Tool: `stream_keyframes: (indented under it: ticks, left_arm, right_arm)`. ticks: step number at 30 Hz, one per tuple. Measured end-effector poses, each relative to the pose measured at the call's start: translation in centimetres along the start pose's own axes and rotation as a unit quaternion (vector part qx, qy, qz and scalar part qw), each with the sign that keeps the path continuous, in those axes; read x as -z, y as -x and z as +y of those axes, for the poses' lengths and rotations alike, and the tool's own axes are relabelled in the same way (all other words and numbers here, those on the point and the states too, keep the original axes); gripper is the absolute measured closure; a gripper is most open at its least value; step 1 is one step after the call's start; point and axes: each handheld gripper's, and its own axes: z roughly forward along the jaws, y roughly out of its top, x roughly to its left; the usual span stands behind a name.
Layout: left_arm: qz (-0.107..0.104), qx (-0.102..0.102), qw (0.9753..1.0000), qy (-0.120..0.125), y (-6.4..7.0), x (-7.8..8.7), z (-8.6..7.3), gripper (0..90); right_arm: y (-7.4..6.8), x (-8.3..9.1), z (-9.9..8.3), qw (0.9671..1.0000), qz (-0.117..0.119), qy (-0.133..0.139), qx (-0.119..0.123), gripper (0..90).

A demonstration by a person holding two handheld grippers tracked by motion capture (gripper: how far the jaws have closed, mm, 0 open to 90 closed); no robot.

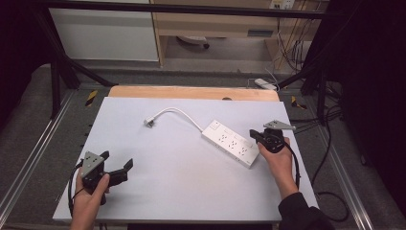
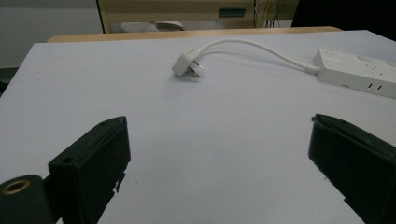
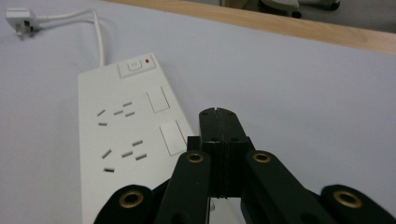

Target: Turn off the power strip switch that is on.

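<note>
A white power strip lies at an angle on the white table sheet, right of centre; its cable curves back to a white plug. In the left gripper view the plug rests ahead and the strip's end lies at far right. My left gripper sits near the front left, jaws wide open and empty. My right gripper is shut with nothing between its jaws, hovering at the strip's near right end. In the right gripper view the closed fingertips sit over the strip beside its rocker switches.
A wooden table edge runs along the back of the sheet. Black frame posts and cables stand at both sides, and another white strip lies on the floor behind. Open sheet lies between the two grippers.
</note>
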Motion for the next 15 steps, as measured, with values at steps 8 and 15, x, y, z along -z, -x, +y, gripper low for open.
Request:
stream_keyframes:
  ticks: [8,15]
  left_arm:
    - [-0.002,-0.003,1.0,0.003,0.1,0.1,0.1,5.6]
    - [-0.003,-0.002,1.0,0.004,0.1,0.2,0.1,5.6]
  right_arm:
    - [-0.1,0.7,-1.1,0.9996,0.003,-0.026,-0.005,90.0]
    - [-0.6,0.3,-1.6,0.999,0.003,-0.045,0.002,90.0]
